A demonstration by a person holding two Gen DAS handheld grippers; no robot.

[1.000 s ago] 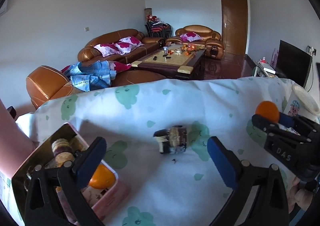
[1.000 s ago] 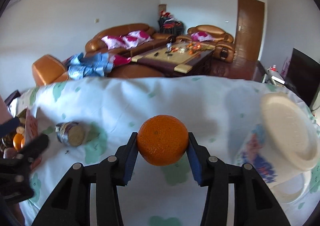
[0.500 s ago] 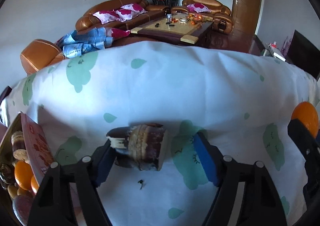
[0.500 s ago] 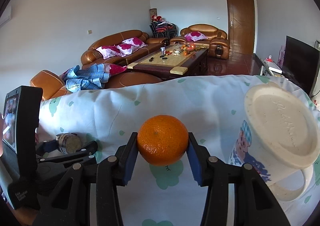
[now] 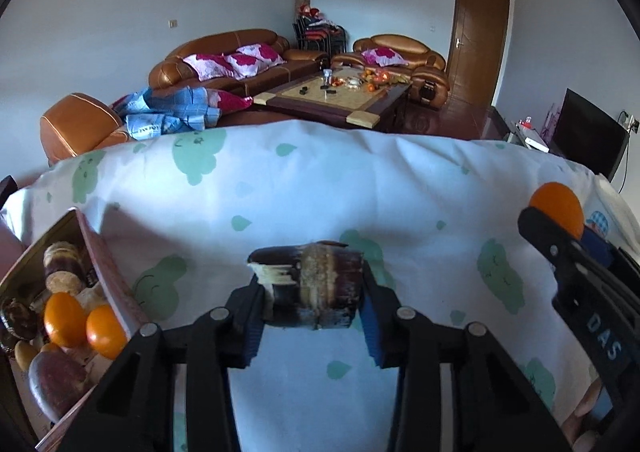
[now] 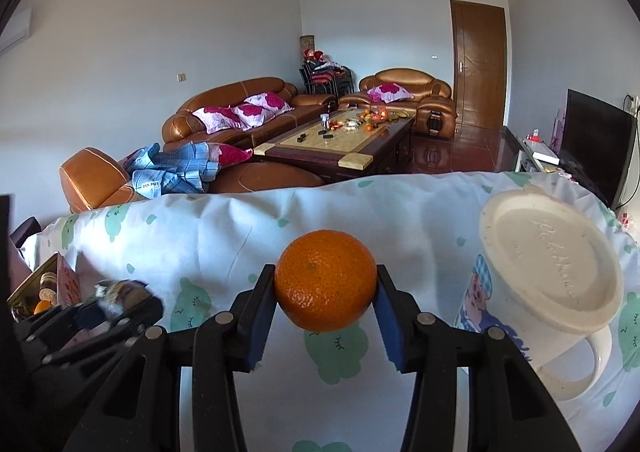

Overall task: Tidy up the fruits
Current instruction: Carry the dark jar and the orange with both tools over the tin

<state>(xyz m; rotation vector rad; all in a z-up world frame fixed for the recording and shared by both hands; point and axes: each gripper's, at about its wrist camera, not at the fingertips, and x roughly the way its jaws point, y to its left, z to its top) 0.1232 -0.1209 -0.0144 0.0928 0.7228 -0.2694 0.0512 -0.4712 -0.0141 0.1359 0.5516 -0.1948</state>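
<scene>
Left wrist view: a short piece of sugarcane point(image 5: 310, 284), purple-brown with a pale cut end, sits between the pads of the left gripper point(image 5: 312, 316). A second ago it lay alone on the cloth with these jaws spread wide; now they are closing and both pads look to be touching its ends. That suggests the pick-up is nearly secured and the piece can soon go to the box.

That open fruit box point(image 5: 100, 252), at the cloth's left edge, already contains oranges and more cane pieces. The tablecloth point(image 5: 320, 179), white with green clouds, carries everything.

Only this view shows the box's contents clearly, and the grip on the cane.

The right wrist view alone shows the right gripper point(image 6: 325, 288) pinching an orange point(image 6: 325, 280) above the middle of the cloth, unchanged from before, and an upturned mug point(image 6: 552, 264) near the cloth's right edge. There the cane is just a blur at far left.
</scene>
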